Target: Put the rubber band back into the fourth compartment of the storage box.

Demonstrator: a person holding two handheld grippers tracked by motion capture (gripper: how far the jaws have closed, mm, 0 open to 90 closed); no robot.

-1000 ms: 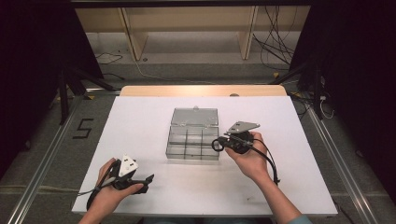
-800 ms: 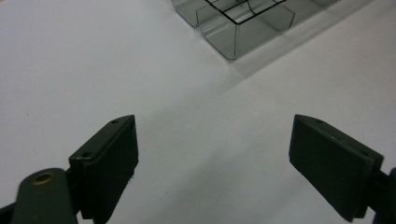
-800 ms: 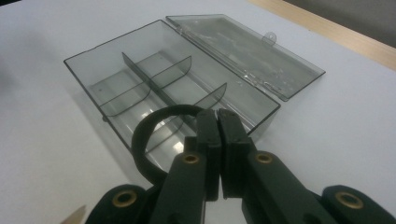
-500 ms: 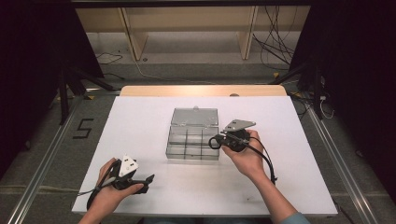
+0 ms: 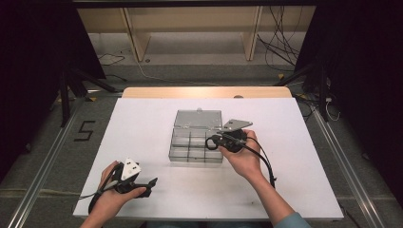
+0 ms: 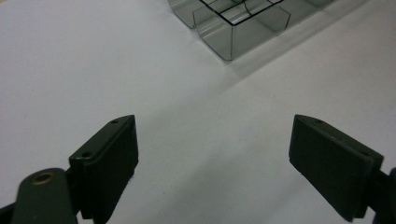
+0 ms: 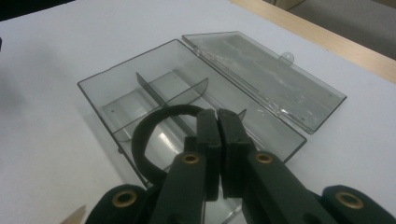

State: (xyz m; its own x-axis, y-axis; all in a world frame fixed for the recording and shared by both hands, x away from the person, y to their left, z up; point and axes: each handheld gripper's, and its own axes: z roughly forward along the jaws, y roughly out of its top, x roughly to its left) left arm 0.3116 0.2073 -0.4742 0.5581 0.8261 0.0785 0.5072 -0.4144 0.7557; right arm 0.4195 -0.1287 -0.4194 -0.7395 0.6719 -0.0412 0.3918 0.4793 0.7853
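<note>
One white surface (image 5: 142,128) is carrying a clear compartment box (image 5: 197,142) with its lid lying open behind it. Over the box's right side, the right gripper (image 7: 217,122) is hovering with its fingers pinched on a black ring (image 7: 144,140); placement appears in hand, and the next move likely calls for lowering into a compartment. Near the front-left edge, the left gripper (image 5: 151,182) is resting with fingers wide and empty.
</note>
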